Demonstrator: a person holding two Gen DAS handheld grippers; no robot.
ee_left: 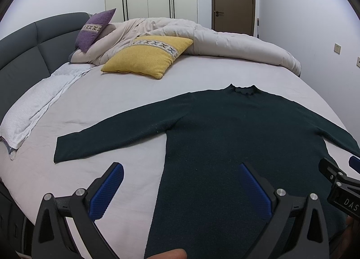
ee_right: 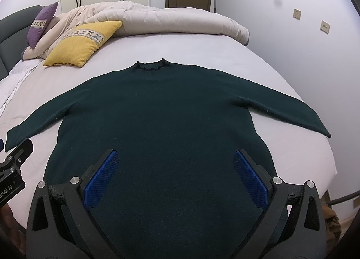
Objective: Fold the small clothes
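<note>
**Now, sweater flat and ready, both grippers spread wide**

The dark green knitted long-sleeved sweater [ee_right: 162, 119] lies face-up across the middle of the frame on the pale grey bed sheet [ee_left: 126, 101], sleeves fanned outward, so every fold line is reachable. The right gripper [ee_right: 175, 175] hovers low-centre over the hem, released. The left gripper [ee_left: 180, 188] straddles the sweater's side edge, also released, likely lining up a sleeve fold. The yellow square cushion [ee_left: 146, 56] sits upper left, well apart.

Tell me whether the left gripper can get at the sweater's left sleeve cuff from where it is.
Probably yes. The left gripper is open, and only bare bedsheet lies between it and the sleeve cuff of the flat sweater.
</note>
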